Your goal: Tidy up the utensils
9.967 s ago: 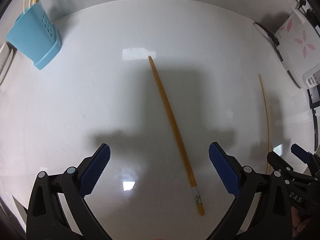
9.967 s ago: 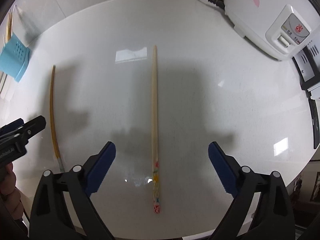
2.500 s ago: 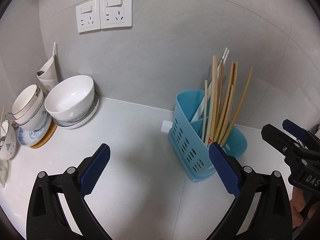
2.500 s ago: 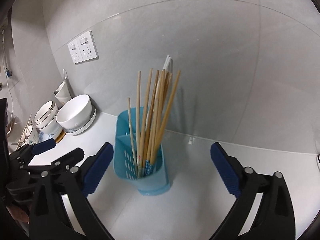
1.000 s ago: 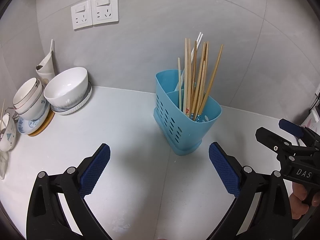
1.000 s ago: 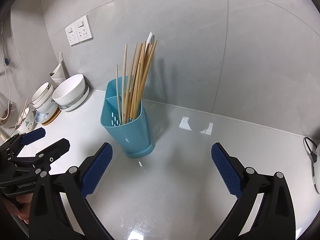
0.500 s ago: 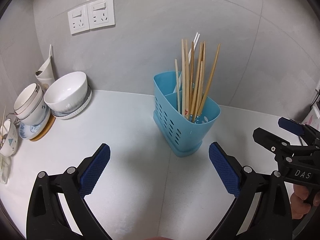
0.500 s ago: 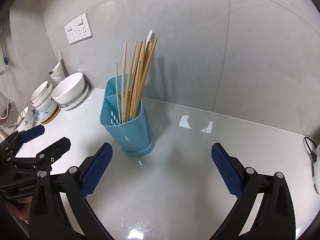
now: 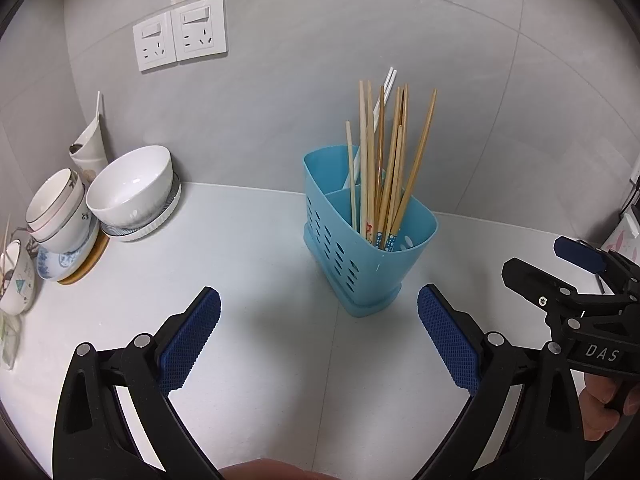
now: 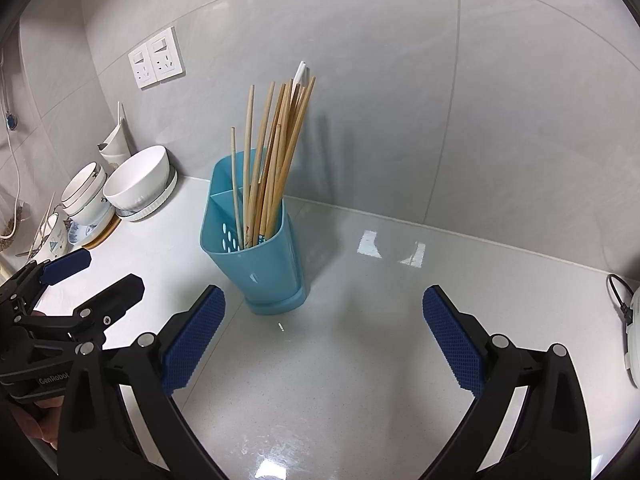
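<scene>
Left gripper point(image 9: 318, 336): we hold it nearest the camera, above the white counter point(image 9: 248, 280), its blue-padded fingers spread wide with nothing between them.
Right gripper point(image 10: 323, 338): we hold it the same way, spread wide and empty; it also shows at the right edge of the left view point(image 9: 560, 276).
Path ahead: bare counter lies between both grippers and the holder.
Chopstick holder point(image 9: 360, 248): a blue perforated caddy, upright on the counter, near the grey wall.
Chopsticks point(image 9: 384, 168): a wooden bundle stands in the caddy's nearer compartment, leaning slightly; white sticks rise behind.
Bowls point(image 9: 132, 188): white bowls stacked on plates, well left of the caddy.
Wall sockets point(image 9: 180, 32): two white plates above the bowls.
Change: ten seconds ago two chopsticks lay flat on the counter under our grippers; now we see only the standing bundle.
</scene>
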The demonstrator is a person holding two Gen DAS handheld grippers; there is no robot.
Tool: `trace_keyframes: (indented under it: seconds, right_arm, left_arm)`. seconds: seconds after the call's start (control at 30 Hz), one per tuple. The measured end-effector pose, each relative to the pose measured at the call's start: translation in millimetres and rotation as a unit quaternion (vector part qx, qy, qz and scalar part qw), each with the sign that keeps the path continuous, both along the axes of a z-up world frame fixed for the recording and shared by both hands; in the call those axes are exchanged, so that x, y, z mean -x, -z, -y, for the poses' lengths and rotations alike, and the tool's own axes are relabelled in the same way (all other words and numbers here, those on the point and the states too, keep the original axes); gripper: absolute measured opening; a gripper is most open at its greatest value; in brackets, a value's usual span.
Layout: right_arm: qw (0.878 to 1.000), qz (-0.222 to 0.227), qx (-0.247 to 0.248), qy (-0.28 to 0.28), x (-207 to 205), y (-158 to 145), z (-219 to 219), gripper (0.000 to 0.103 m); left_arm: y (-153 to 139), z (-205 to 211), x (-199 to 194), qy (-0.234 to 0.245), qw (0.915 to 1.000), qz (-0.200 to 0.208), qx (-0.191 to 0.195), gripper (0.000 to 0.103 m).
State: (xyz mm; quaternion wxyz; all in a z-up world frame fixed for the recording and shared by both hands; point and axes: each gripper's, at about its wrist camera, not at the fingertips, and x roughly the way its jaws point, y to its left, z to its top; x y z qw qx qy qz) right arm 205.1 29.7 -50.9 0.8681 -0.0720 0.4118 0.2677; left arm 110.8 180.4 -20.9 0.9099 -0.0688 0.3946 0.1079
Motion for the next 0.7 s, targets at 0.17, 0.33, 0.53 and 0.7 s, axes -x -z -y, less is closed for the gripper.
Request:
trace_keyframes:
  seconds: [0.17, 0.33, 0.53, 0.7]
  right_arm:
    - [1.000, 0.000, 0.000, 0.000, -0.7, -0.1, 0.5, 0.095]
    - [1.000, 0.000, 0.000, 0.002, -0.8, -0.6, 0.9, 0.095]
    - [1.000, -0.001, -0.002, 0.003, -2.3, -1.7, 2.6, 0.095]
    - [1.000, -0.002, -0.003, 0.003, -3.8, -2.1, 3.9, 0.095]
  left_arm:
    - [-0.5, -0.3, -1.2, -0.002, 1.0000, -0.002, 0.004, 0.097]
    - [-0.3, -0.5, -1.3, -0.003, 1.0000, -0.003, 0.007, 0.097]
    - [-0.1, -2.6, -1.9, -0.006, 0.9997, -0.004, 0.021, 0.097]
    - [-1.6, -1.6, -0.9, -0.008, 0.9998, 0.001, 0.017, 0.097]
